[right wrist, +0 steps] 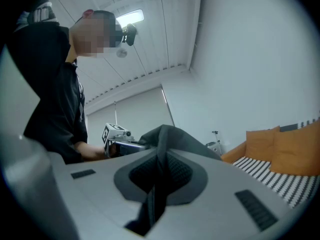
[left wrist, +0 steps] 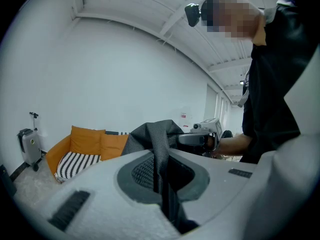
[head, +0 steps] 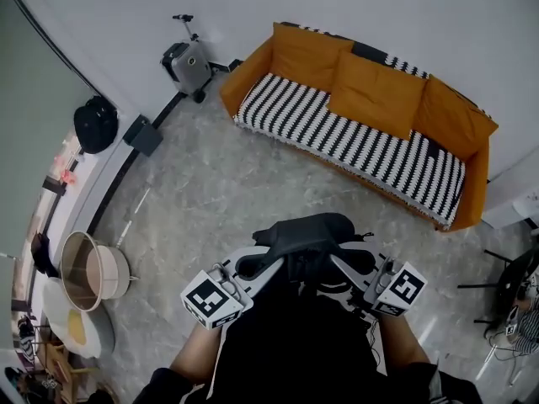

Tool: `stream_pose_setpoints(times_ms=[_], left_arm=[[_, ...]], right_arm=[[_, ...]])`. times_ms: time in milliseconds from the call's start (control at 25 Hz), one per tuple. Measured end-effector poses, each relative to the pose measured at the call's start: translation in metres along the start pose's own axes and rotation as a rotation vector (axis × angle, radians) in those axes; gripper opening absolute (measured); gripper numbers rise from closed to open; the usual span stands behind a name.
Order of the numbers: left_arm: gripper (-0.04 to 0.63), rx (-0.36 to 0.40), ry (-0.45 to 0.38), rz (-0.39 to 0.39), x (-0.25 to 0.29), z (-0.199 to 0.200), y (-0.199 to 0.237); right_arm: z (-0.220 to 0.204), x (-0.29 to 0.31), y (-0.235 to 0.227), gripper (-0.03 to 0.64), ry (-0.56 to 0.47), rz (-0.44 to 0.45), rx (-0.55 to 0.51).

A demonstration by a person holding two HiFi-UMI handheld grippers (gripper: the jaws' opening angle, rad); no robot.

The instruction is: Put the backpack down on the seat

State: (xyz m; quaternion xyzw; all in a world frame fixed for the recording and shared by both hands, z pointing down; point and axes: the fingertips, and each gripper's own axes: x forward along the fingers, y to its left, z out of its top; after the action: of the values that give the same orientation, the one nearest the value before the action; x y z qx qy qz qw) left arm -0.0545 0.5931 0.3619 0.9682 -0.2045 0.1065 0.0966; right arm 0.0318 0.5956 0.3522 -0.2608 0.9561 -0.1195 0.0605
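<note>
Head view alone: whole sofa (head: 337, 133); left gripper (head: 253, 268), right gripper (head: 349, 269) fingers (right wrist: 240, 184) clamped on backpack (head: 307, 238).

A small grey suitcase (head: 187, 64) with its handle pulled up stands on the marbled grey floor (head: 210, 192) against the white wall (head: 126, 15), and a dark square box (head: 143, 135) lies near it along the baseboard. Farther left is a round black object (head: 95, 124). A round tan tub (head: 91, 270) sits open near the lower-left edge.
</note>
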Motion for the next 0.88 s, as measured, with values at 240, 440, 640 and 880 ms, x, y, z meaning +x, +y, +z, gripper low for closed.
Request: stream_pose_setpoints(times_ms=[240, 440, 640, 880], left_arm=[[0.029, -0.017, -0.007, -0.011, 0.018, 0.009, 0.038], [0.029, -0.021, -0.012, -0.021, 0.034, 0.018, 0.076], [0.029, -0.02, -0.022, -0.035, 0.046, 0.032, 0.116], [0.029, -0.006, -0.035, -0.054, 0.053, 0.046, 0.164]], right_arm=[[0.011, 0.021, -0.035, 0.032, 0.003, 0.001, 0.009], [0.02, 0.043, -0.068, 0.032, 0.012, -0.007, 0.015], [0.03, 0.068, -0.102, 0.032, 0.032, -0.017, 0.0], [0.045, 0.103, -0.134, 0.032, 0.028, -0.027, -0.012]])
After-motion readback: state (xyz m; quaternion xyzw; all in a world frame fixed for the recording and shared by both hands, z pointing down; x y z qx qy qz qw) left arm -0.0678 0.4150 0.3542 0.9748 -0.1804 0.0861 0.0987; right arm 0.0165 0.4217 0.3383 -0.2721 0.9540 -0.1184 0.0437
